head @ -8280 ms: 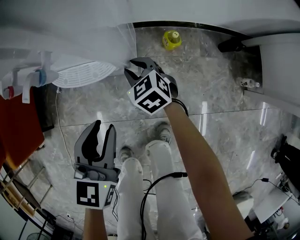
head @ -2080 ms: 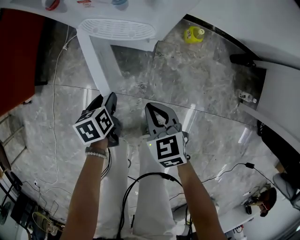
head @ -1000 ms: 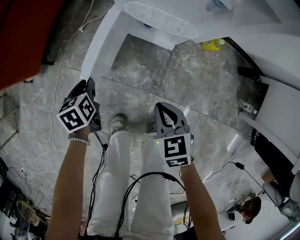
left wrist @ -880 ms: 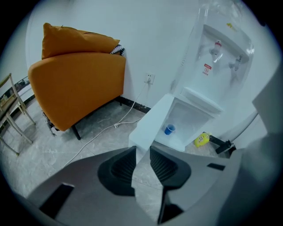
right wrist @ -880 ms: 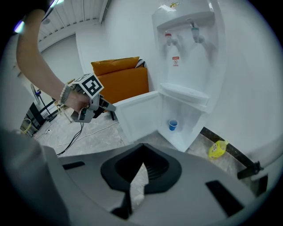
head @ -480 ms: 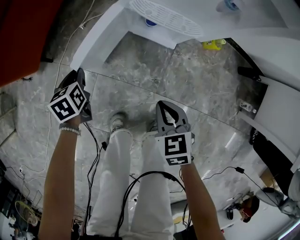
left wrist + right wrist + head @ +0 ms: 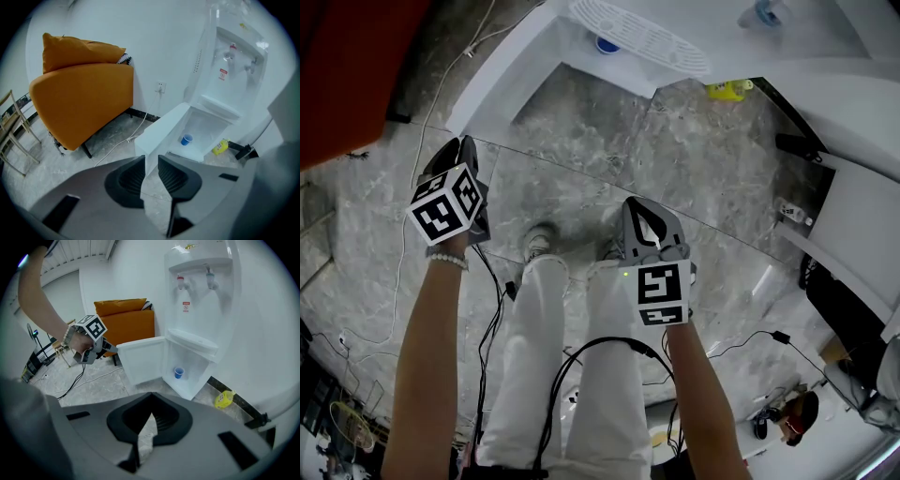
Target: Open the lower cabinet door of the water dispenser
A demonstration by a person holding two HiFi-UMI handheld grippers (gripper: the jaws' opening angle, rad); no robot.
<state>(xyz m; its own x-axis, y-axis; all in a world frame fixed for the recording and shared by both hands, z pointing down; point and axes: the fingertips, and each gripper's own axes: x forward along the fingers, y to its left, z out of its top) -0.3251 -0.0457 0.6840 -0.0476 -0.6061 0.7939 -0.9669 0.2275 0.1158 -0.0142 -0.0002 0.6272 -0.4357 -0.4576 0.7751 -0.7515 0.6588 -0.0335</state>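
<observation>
Left gripper [image 7: 461,150], jaws slightly parted and empty, hung just off the free edge of the white lower cabinet door [image 7: 502,80]. Right gripper [image 7: 643,204] was clenched empty over open grey marble floor [image 7: 581,141]. That door had swung wider than two seconds before.

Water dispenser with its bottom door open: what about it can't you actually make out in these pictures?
- Print on the red label: too small to read in either gripper view.
- Inside of the cabinet: in the head view the drip tray covers it, and only a sliver of the blue cup shows.
- Top of the dispenser: cut off by the head view's upper edge.
- Yellow thing on the floor: too small to identify.
</observation>
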